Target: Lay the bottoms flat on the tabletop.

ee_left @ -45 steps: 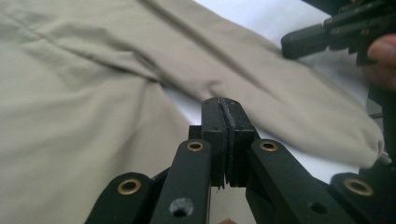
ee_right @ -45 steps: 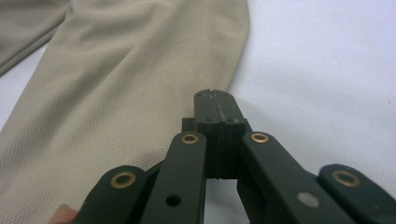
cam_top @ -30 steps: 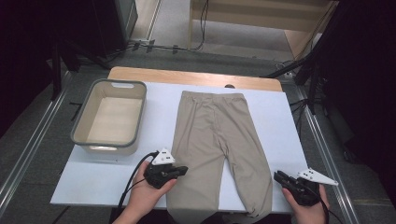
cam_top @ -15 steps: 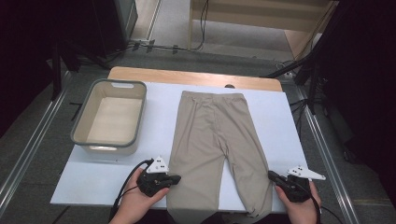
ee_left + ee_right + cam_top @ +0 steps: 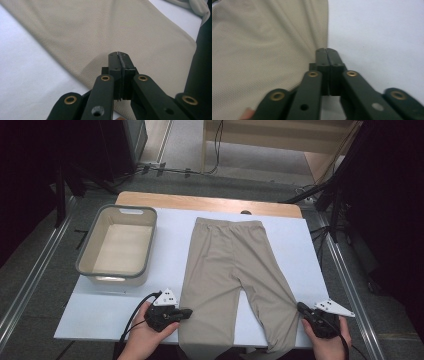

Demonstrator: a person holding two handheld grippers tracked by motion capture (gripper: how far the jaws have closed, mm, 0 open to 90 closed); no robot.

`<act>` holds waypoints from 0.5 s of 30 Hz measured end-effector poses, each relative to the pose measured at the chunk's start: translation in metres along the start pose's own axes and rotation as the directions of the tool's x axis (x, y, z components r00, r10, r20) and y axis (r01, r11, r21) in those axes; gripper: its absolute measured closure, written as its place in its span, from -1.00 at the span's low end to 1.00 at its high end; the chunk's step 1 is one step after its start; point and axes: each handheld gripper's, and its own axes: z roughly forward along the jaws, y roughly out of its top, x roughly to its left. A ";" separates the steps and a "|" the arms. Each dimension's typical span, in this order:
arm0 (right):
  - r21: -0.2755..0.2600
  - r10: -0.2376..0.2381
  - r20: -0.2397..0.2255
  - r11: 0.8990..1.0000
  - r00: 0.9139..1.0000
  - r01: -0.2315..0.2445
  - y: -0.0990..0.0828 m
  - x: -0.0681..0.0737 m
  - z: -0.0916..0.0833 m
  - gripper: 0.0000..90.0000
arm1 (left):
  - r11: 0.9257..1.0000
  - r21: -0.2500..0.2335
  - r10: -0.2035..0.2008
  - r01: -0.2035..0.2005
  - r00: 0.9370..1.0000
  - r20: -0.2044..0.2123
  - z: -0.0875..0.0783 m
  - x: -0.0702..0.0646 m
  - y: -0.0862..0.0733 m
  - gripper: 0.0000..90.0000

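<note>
- High view: a pair of beige knit trousers [image 5: 234,275] lies flat and face up on the white sheet covering the wooden table [image 5: 100,320], waistband toward the far edge, cuffs hanging over the near edge.
- Folding looks barely begun; no fold has been made, and the grey-rimmed rectangular plastic basin [image 5: 116,245] near the left edge stands empty.
- Left gripper [image 5: 118,55] has its jaws pressed together on the outer hem of the left trouser leg, apparently pinching it.
- Right gripper [image 5: 327,53] has its jaws together at the right leg's outer edge, having just parted slightly; whether cloth is caught cannot be told.
- Fabric shows a fine mesh weave, soft, with slight creases.
</note>
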 end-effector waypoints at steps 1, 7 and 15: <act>-0.003 0.008 -0.015 1.000 1.000 -0.008 0.000 0.002 -0.003 0.64 | 1.000 0.000 0.000 0.000 1.000 -0.003 0.000 0.000 0.000 1.00; -0.080 -0.088 -0.181 0.994 0.980 0.074 0.002 0.043 -0.043 0.59 | 1.000 0.000 -0.002 0.002 1.000 0.004 0.000 0.000 0.000 1.00; -0.009 -0.148 -0.256 0.989 0.955 0.150 -0.001 0.096 -0.021 0.41 | 1.000 -0.001 0.001 -0.001 1.000 -0.001 0.000 0.000 0.000 1.00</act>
